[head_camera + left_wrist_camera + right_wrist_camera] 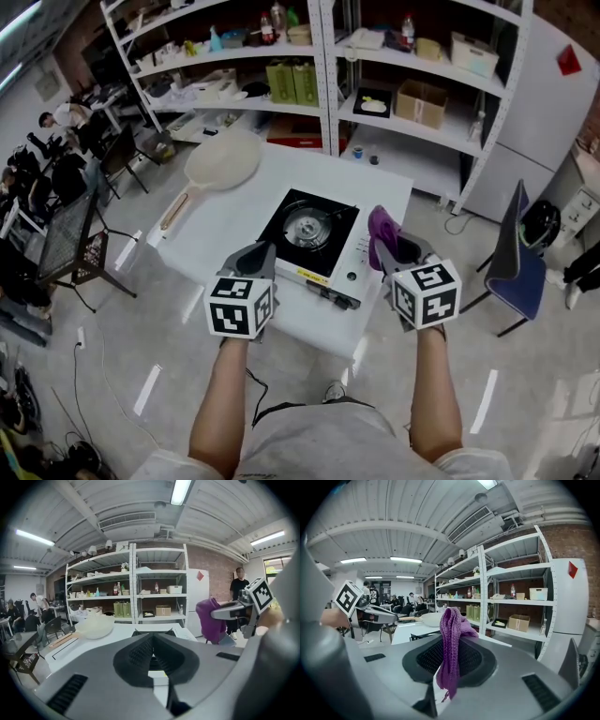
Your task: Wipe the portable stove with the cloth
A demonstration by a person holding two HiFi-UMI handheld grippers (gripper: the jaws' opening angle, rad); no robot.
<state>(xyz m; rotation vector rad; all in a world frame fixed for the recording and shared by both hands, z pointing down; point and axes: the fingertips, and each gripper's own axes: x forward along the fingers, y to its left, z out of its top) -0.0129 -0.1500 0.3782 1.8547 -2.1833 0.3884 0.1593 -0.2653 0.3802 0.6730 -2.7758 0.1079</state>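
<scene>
Purple knitted cloth (452,630) is pinched between the jaws of the right gripper (450,663), bunched above them with a tail trailing down, probably carried ready for wiping. The left gripper (153,654) has its jaws pressed together on nothing, apparently idle. In the head view both hover at lower centre, just short of the portable stove (314,234), which sits mid-frame on a white table (220,225). A pale round paddle (220,161) lies toward the table's upper left. Metal shelving (328,84) fills the top, and a blue chair (520,272) stands at right.
</scene>
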